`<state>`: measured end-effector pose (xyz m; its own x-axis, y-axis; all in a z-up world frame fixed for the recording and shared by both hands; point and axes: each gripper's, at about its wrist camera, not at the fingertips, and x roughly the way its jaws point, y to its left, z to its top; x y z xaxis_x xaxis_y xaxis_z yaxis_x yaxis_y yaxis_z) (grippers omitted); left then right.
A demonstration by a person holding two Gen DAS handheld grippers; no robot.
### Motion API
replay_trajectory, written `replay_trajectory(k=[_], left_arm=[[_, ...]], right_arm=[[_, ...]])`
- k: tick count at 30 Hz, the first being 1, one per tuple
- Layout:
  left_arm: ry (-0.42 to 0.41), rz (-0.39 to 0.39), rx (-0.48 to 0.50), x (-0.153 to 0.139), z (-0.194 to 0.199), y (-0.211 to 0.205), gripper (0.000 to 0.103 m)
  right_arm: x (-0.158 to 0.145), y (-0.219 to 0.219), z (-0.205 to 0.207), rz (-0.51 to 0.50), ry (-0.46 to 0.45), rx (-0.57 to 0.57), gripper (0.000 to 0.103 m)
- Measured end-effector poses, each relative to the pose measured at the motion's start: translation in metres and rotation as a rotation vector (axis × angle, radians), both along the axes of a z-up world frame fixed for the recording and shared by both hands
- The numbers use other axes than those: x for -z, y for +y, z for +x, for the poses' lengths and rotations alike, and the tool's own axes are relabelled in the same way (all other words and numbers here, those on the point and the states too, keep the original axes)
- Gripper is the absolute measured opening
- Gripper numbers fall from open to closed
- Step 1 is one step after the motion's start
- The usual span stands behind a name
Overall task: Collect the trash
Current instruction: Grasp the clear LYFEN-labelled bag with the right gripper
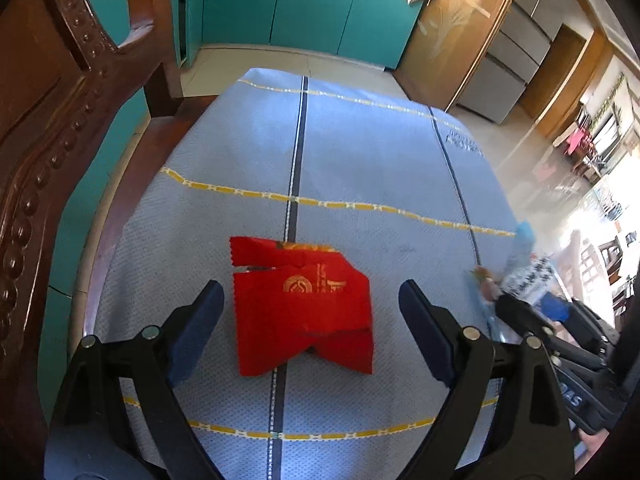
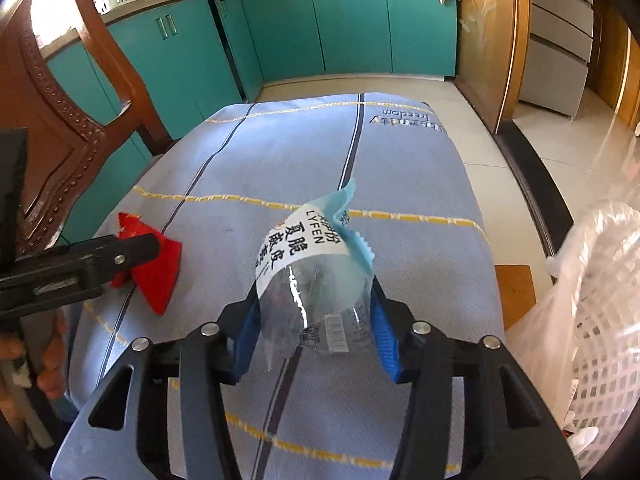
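A torn red wrapper (image 1: 304,312) with gold print lies flat on the blue striped cloth (image 1: 360,160). My left gripper (image 1: 311,286) stands open, one blue-padded finger on each side of the wrapper and neither touching it. In the right wrist view that wrapper (image 2: 160,276) shows partly under the left gripper's finger (image 2: 132,248). My right gripper (image 2: 315,288) is shut on a clear and light-blue snack wrapper (image 2: 308,264) with black lettering, whose top sticks up above the cloth. The left wrist view shows the same wrapper (image 1: 524,268), blurred, at the right edge.
A white mesh basket lined with a clear plastic bag (image 2: 592,320) stands close on the right. A carved wooden chair back (image 1: 48,120) rises on the left. Teal cabinets (image 2: 352,24) and tiled floor lie beyond the cloth. A person's hand (image 2: 52,360) grips the left tool.
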<state>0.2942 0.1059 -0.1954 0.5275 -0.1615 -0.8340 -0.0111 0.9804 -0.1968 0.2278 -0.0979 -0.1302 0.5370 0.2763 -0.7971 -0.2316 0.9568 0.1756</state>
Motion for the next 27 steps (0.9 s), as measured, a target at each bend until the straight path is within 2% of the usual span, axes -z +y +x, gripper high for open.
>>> replay_trajectory(k=[2,3,4,6,9,10,12,14,15,17,19,20,22,25,27], left_arm=[[0.012,-0.019,0.014,0.002,0.0,-0.001,0.071],[0.021,-0.031,0.024,0.003,0.0,-0.001,0.059],[0.019,-0.041,0.03,0.003,0.0,-0.001,0.055],[-0.007,-0.056,0.039,-0.002,-0.004,0.001,0.053],[-0.071,-0.117,0.068,-0.015,-0.011,0.003,0.055],[-0.092,-0.137,0.07,-0.019,-0.013,0.005,0.06],[-0.137,-0.129,0.04,-0.026,-0.016,0.009,0.069],[-0.146,-0.139,0.039,-0.028,-0.017,0.009,0.075],[-0.14,-0.169,0.049,-0.028,-0.016,0.009,0.077],[-0.127,-0.267,0.091,-0.027,-0.016,0.009,0.078],[-0.129,-0.326,0.113,-0.029,-0.015,0.008,0.078],[-0.141,-0.33,0.108,-0.03,-0.016,0.009,0.078],[-0.154,-0.276,0.072,-0.03,-0.016,0.011,0.078],[-0.122,-0.204,-0.015,-0.024,-0.014,0.019,0.077],[-0.101,-0.212,-0.063,-0.021,-0.013,0.029,0.077]], right_arm=[[-0.003,-0.001,-0.006,-0.001,-0.004,-0.008,0.051],[-0.004,-0.002,-0.009,-0.001,-0.006,-0.011,0.051],[-0.006,-0.002,-0.012,-0.002,-0.009,-0.015,0.051],[-0.009,-0.003,-0.016,-0.005,-0.011,-0.019,0.052],[-0.014,-0.006,-0.023,0.001,-0.025,-0.025,0.057],[-0.016,-0.007,-0.025,0.004,-0.029,-0.025,0.058],[-0.019,-0.008,-0.028,0.012,-0.035,-0.023,0.062],[-0.021,-0.008,-0.03,0.016,-0.037,-0.024,0.063],[-0.022,-0.009,-0.03,0.017,-0.037,-0.022,0.063],[-0.022,-0.009,-0.031,0.022,-0.035,-0.021,0.064],[-0.022,-0.01,-0.032,0.019,-0.036,-0.015,0.064],[-0.022,-0.011,-0.032,0.014,-0.038,-0.009,0.064],[-0.023,-0.013,-0.034,0.009,-0.04,-0.001,0.065],[-0.026,-0.017,-0.035,0.014,-0.044,0.008,0.065],[-0.028,-0.018,-0.036,0.015,-0.051,0.01,0.066]])
